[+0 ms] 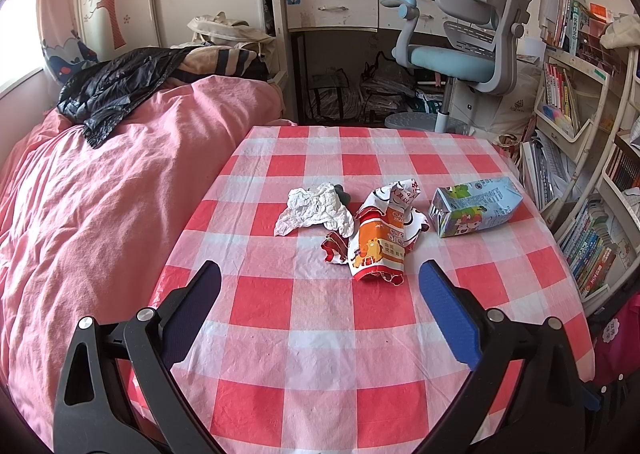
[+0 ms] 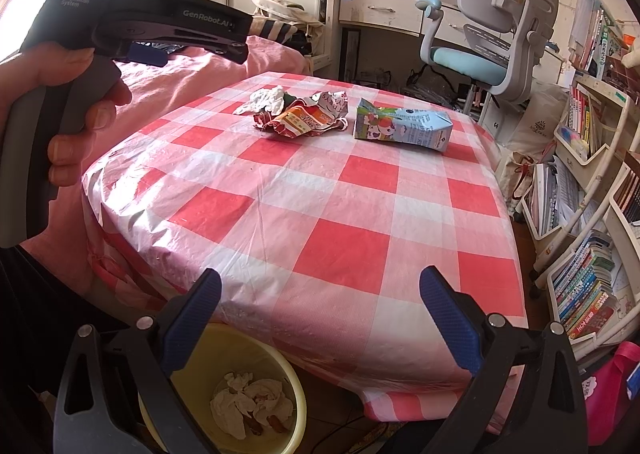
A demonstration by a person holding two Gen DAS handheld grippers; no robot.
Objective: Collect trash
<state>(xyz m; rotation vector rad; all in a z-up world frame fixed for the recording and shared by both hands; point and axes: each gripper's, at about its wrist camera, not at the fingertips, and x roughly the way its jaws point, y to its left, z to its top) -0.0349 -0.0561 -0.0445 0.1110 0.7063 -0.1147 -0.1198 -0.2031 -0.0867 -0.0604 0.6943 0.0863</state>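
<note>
My left hand-held gripper [image 1: 320, 274] hangs released over the red-and-white checked tabletop [image 1: 320, 334], grasping nothing. Ahead of it lie a crumpled white paper tissue [image 1: 314, 209], a crushed orange-and-white snack wrapper [image 1: 378, 242] touching it, and a light-blue drink carton [image 1: 476, 205] on its side just beside. My right hand-held gripper [image 2: 320, 290] is likewise spread wide above the yellow plastic bin [image 2: 280, 370] holding wadded tissues [image 2: 250, 400].

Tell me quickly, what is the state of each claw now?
Left claw: open, holding nothing, above the table.
Right claw: open, holding nothing, above the table edge.
</note>
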